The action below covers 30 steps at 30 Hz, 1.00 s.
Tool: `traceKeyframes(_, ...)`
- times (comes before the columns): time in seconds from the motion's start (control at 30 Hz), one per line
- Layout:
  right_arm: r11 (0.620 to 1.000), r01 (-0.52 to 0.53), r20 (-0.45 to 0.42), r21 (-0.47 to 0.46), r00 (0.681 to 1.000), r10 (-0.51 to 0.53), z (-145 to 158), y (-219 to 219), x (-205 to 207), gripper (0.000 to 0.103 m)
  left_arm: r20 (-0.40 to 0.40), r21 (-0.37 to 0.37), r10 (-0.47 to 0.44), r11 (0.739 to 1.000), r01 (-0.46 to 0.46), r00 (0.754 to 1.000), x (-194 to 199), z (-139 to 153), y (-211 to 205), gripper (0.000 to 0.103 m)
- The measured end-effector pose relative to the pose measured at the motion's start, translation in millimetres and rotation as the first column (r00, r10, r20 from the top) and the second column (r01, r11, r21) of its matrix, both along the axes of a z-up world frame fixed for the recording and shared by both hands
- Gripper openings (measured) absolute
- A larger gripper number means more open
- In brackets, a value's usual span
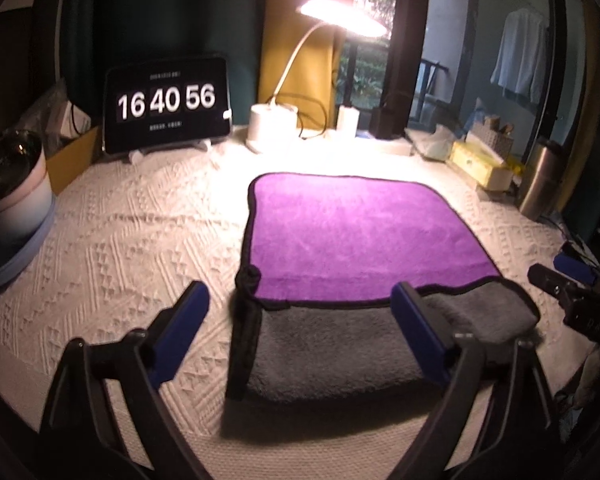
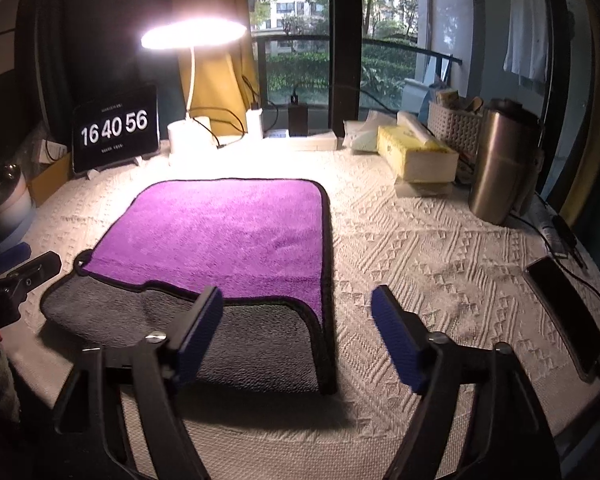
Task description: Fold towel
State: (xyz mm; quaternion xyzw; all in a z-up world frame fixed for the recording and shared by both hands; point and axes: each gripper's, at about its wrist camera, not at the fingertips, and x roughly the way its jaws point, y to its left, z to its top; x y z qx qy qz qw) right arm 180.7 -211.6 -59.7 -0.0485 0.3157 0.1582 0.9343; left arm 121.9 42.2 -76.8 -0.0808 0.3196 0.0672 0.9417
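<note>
A towel (image 1: 352, 224), purple on one face and grey on the other with a black hem, lies on the white textured tablecloth, a purple layer over a grey layer that sticks out at the near side (image 1: 332, 352). It also shows in the right wrist view (image 2: 228, 232). My left gripper (image 1: 300, 316) is open and empty, just above the towel's near left corner. My right gripper (image 2: 296, 324) is open and empty, above the towel's near right corner. The right gripper's tip shows at the left wrist view's right edge (image 1: 568, 280).
At the table's back stand a tablet clock (image 1: 166, 104), a lit desk lamp (image 1: 272, 124) and a tissue box (image 2: 416, 152). A steel tumbler (image 2: 500, 160) and a phone (image 2: 568, 312) are at the right, a bowl (image 1: 12, 176) at the left.
</note>
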Motion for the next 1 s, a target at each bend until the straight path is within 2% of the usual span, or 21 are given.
traceKeyframes(0.1, 1.000, -0.011, -0.032, -0.004, 0.999, 0.011, -7, 0, 8, 0.063, -0.034, -0.002, 0.004, 1.000, -0.004, 0.999, 7, -8, 2, 0.091)
traceKeyframes(0.27, 1.000, -0.019, -0.089, -0.002, 0.996, 0.019, -21, 0, 17, 0.056, -0.075, 0.001, 0.008, 1.000, -0.008, 0.997, 15, -19, 5, 0.085)
traceKeyframes(0.4, 1.000, -0.008, -0.132, 0.004, 0.991, 0.009, -32, 3, 23, 0.055, -0.120, -0.027, 0.006, 1.000, -0.009, 0.993, 20, -30, 9, 0.068)
traceKeyframes(0.53, 1.000, -0.007, -0.154, -0.002, 0.988, 0.007, -38, 5, 25, 0.054, -0.150, -0.035, 0.006, 0.999, -0.012, 0.989, 22, -38, 11, 0.064)
traceKeyframes(0.7, 0.999, -0.032, -0.180, -0.018, 0.983, 0.028, -42, 9, 30, 0.043, -0.161, -0.043, 0.022, 0.999, -0.029, 0.987, 21, -41, 14, 0.050)
traceKeyframes(0.83, 0.998, -0.053, -0.180, -0.039, 0.983, 0.045, -43, 14, 32, 0.038, -0.159, -0.024, 0.013, 1.000, -0.017, 0.987, 20, -40, 11, 0.033)
traceKeyframes(0.9, 0.997, -0.062, -0.177, -0.041, 0.983, 0.054, -43, 15, 31, 0.028, -0.150, -0.012, 0.012, 1.000, -0.014, 0.989, 18, -39, 10, 0.019)
traceKeyframes(0.93, 0.997, -0.063, -0.171, -0.043, 0.984, 0.055, -43, 16, 30, 0.025, -0.144, -0.012, 0.011, 1.000, -0.012, 0.990, 17, -39, 9, 0.016)
traceKeyframes(1.0, 0.997, -0.055, -0.158, -0.048, 0.986, 0.047, -42, 16, 29, 0.012, -0.136, -0.005, 0.006, 1.000, -0.006, 0.991, 16, -38, 8, 0.008)
